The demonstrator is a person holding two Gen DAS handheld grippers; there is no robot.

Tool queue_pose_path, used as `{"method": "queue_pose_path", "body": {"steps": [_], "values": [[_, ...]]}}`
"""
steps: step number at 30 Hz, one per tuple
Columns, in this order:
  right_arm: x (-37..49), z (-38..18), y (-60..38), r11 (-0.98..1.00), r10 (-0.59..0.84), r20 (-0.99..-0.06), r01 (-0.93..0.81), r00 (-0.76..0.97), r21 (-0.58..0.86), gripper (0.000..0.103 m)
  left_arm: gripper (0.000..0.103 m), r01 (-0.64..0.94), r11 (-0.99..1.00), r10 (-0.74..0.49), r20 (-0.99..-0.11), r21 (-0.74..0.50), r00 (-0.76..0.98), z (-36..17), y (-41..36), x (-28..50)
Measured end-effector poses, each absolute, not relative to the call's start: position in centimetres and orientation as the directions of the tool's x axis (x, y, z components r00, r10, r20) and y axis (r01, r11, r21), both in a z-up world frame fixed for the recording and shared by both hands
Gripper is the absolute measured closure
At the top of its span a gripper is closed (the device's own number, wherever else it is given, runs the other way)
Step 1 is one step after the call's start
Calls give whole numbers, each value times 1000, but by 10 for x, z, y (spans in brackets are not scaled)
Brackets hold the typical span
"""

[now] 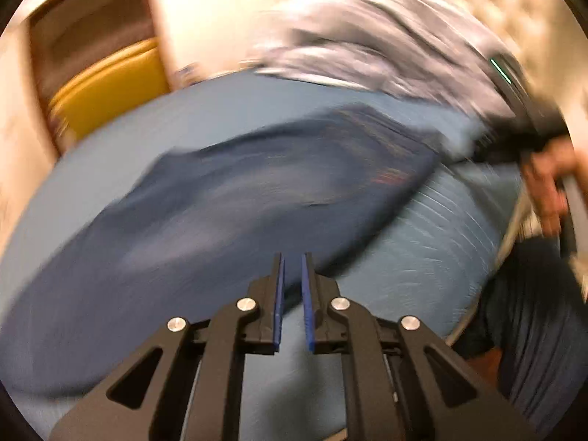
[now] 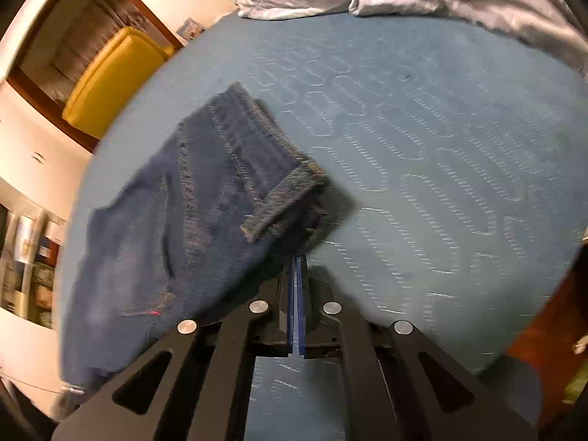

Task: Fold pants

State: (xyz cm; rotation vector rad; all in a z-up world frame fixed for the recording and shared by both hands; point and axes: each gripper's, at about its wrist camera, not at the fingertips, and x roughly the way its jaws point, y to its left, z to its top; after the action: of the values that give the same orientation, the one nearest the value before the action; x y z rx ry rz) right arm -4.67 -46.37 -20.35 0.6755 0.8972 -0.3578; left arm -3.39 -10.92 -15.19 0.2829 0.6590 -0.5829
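I see the blue bed [image 2: 441,139] carrying the dark denim pants [image 2: 205,198], spread left of centre with one cuffed hem turned up. My right gripper [image 2: 296,262] has its jaws together, clamped on the pants' edge. My left gripper [image 1: 293,261] hangs just above the blurred denim, jaws apart.

Black fingers [image 1: 276,294], blue pads [image 1: 307,301], silver screws [image 1: 246,304]

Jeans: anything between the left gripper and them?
Nothing visible. The left gripper is open with only bare blue mattress under its tips; the jeans start just beyond and to its left, unobstructed. The grey blanket lies at the far edge, out of the path. Frame is motion-blurred, so contact is unclear.
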Motion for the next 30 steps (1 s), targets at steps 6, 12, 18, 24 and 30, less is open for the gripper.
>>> {"method": "queue_pose_path", "body": {"steps": [6,12,18,24,30], "values": [[-56,-168,-436,819,-130,-793,515,596,253,88,93,242,968,-134,-687,62,714,-171,22,17],[-31,-128,-350,935,-185,-698,342,692,91,15,78,208,974,-81,-719,90,691,-193,66,-2],[12,-133,-283,944,-268,-671,328,692,-39,14,50,38,999,-47,-730,-28,682,-164,112,35],[46,-166,-265,964,-205,-711,263,673,-29,14,34,130,991,-75,-729,20,680,-146,109,90],[62,-206,-278,949,-199,-806,313,558,-18,14,63,277,961,-202,-738,-22,644,-151,90,166]]}}
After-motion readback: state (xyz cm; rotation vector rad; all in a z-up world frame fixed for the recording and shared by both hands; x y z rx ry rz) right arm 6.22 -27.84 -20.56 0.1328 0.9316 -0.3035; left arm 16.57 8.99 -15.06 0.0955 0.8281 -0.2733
